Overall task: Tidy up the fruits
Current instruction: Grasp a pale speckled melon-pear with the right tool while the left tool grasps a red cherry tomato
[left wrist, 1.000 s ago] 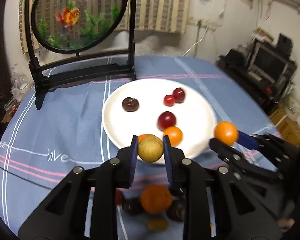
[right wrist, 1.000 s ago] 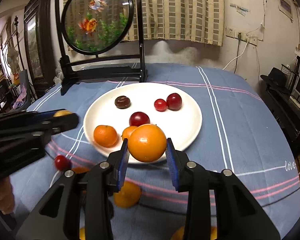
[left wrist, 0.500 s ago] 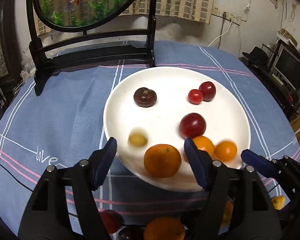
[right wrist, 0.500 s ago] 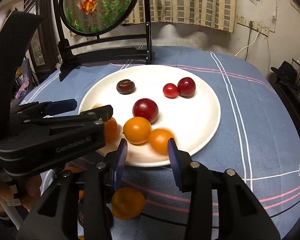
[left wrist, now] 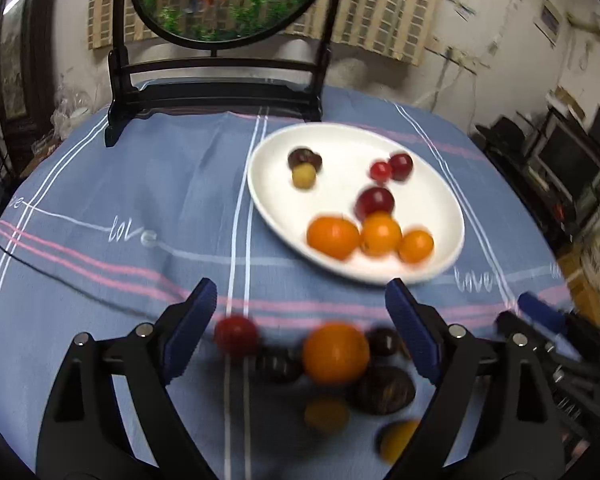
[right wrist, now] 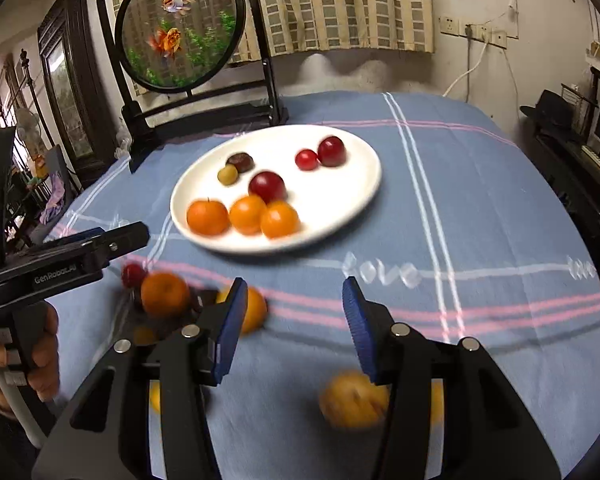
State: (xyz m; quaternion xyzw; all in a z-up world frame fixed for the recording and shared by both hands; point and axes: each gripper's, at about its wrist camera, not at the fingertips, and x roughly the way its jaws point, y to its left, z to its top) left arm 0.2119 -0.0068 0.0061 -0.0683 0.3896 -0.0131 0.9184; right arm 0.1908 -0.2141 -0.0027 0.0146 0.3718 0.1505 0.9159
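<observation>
Left wrist view shows the white plate (left wrist: 260,200) on the blue striped worktop (left wrist: 100,184) already carrying eight fruits: three oranges (left wrist: 333,237) in a row along the plate's near edge, a big red plum (left wrist: 374,202) just behind them, two smaller red fruits (left wrist: 392,167) toward its far side, and a dark fruit (left wrist: 305,158) touching a small yellow-green fruit (left wrist: 303,177) at its far left. So a good share of the sorting looks done.

What is left lies off the plate, on the cloth nearer the cameras: a loose pile (left wrist: 336,354) with a large orange, a red fruit, several dark ones and some small yellow ones. In the right wrist view a brownish-yellow fruit (right wrist: 352,400) lies apart from the plate, beside that claw's right finger.

The left claw (left wrist: 300,332) stands wide, its jaws having just been opening, with nothing gripped; the pile lies below and between them. The right claw (right wrist: 294,320) is parted too, jaws just opening, and empty. I judge both ready for another pick from the pile.
</observation>
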